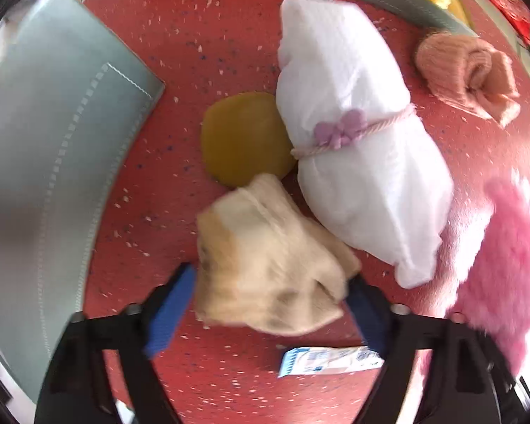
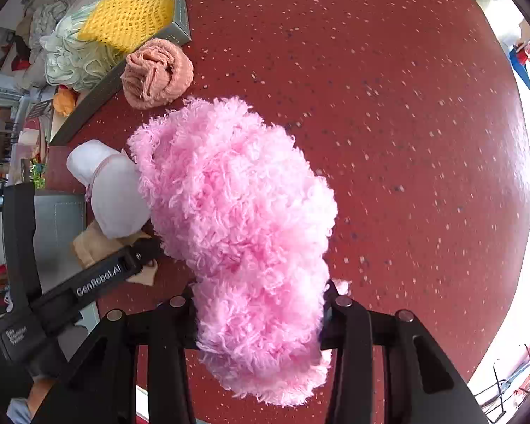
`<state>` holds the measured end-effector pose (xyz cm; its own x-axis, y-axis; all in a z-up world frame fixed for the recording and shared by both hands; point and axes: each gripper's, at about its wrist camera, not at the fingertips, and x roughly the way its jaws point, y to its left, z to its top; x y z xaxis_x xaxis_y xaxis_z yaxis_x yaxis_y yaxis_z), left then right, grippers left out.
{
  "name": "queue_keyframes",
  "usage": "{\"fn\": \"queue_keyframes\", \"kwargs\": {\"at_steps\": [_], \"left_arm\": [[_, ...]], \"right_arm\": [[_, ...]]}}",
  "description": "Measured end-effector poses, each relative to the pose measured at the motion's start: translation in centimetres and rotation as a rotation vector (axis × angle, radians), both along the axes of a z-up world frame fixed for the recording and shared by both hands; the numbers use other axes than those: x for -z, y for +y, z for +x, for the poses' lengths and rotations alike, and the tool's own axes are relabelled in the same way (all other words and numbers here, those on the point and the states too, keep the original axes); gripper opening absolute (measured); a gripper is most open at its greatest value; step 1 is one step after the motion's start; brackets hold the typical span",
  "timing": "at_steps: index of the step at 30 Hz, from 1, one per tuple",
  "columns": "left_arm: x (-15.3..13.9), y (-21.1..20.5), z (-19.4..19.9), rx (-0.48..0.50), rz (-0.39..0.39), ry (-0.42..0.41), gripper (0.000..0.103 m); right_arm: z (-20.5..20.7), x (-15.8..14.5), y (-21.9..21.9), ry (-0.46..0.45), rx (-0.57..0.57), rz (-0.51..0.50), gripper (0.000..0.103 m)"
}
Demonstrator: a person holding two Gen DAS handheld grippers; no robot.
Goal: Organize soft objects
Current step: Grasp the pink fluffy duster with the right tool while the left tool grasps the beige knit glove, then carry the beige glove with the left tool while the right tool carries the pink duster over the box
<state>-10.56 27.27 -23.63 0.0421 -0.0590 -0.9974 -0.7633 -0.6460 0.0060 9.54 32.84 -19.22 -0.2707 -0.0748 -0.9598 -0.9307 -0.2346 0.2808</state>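
Note:
My left gripper [image 1: 268,293] is shut on a beige knitted cloth [image 1: 265,265], its blue pads pressed on both sides; the cloth is blurred. Beyond it lie a round yellow sponge [image 1: 242,137] and a white bundle tied with a pink cord [image 1: 357,134]. A peach knitted piece [image 1: 466,74] lies far right. My right gripper [image 2: 258,304] is shut on a fluffy pink ball of yarn [image 2: 236,205], which also shows in the left wrist view [image 1: 501,265]. The left gripper body [image 2: 99,279] is at the right view's left, beside the white bundle [image 2: 113,190].
A grey tray [image 2: 180,10] at the back left holds a yellow net sponge [image 2: 130,14] and a pale green puff [image 2: 70,60]. A grey pad [image 1: 53,134] lies left of the sponge. A small blue-white packet [image 1: 328,360] lies on the red speckled table [image 2: 388,123].

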Motion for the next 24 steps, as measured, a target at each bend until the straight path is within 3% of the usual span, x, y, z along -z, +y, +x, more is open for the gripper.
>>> {"fn": "queue_keyframes", "kwargs": {"at_steps": [1, 2, 5, 12, 18, 24], "left_arm": [[-0.4, -0.2, 0.0, 0.022, 0.010, 0.009, 0.060], [-0.7, -0.2, 0.0, 0.049, 0.015, 0.016, 0.046], [-1.0, -0.4, 0.2, 0.132, 0.025, -0.005, 0.038], [-2.7, -2.3, 2.2, 0.364, 0.036, 0.000, 0.038], [-4.7, -5.1, 6.2, 0.662, 0.047, -0.013, 0.038], [-6.1, -7.3, 9.2, 0.821, 0.039, -0.037, 0.038]], "right_arm": [[0.4, -0.1, -1.1, 0.005, 0.009, -0.005, 0.045], [1.0, -0.3, -1.8, 0.012, 0.018, -0.011, 0.045], [2.6, -0.5, -3.4, 0.030, 0.046, -0.033, 0.045], [4.0, -0.5, -8.9, 0.016, 0.033, -0.058, 0.045], [4.5, 0.3, -12.1, -0.007, 0.044, -0.106, 0.045], [6.1, 0.1, -15.6, -0.035, 0.035, -0.133, 0.046]]}}
